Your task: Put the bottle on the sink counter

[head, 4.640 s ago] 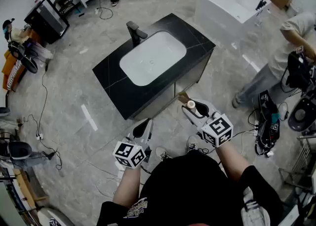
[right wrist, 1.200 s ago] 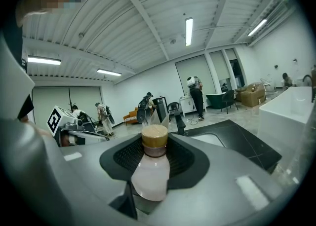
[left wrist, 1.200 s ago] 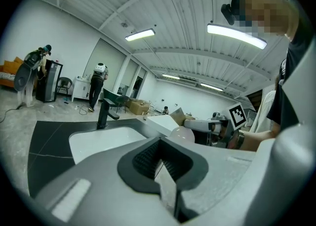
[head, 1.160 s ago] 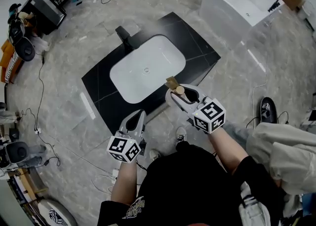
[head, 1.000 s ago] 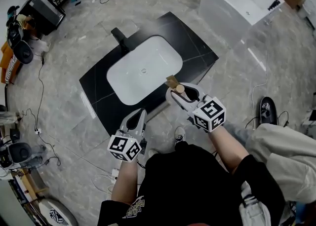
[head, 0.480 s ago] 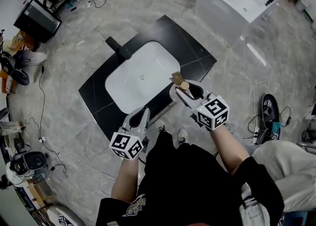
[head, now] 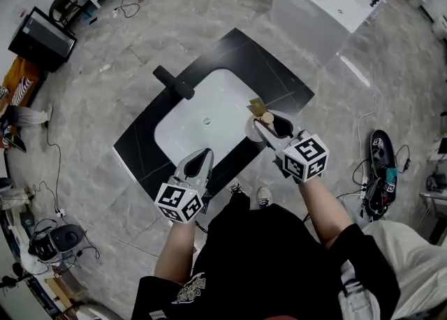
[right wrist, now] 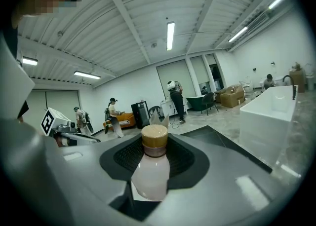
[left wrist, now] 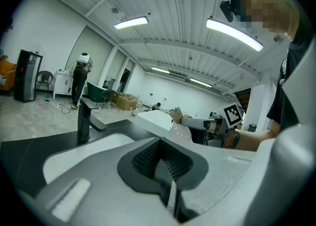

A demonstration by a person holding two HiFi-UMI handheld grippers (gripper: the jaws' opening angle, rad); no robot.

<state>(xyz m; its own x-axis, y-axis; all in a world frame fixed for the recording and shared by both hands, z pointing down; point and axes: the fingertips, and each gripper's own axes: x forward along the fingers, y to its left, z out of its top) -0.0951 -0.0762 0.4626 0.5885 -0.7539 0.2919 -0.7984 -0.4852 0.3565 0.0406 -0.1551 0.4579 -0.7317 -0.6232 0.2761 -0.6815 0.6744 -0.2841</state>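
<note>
1. The right gripper (head: pixel 269 123) has its jaws spread wide and clamped on the bottle (right wrist: pixel 150 170). The pale body sits between the pads, and the tan cap points forward past them.
2. The left gripper (head: pixel 198 165) holds nothing, its jaws closed together. It is well apart from the bottle, on its left.
3. The black sink counter (head: pixel 279 81) lies ahead of and below both grippers. Its near edge runs about under their tips.
4. The white basin (head: pixel 202 119) spreads ahead-left of the right gripper, with bare counter ahead-right of it. The faucet (head: pixel 174 82) stands beyond the basin.
5. A white bathtub (head: pixel 321 4) stands well apart, farther ahead-right, with open floor between it and the counter.
</note>
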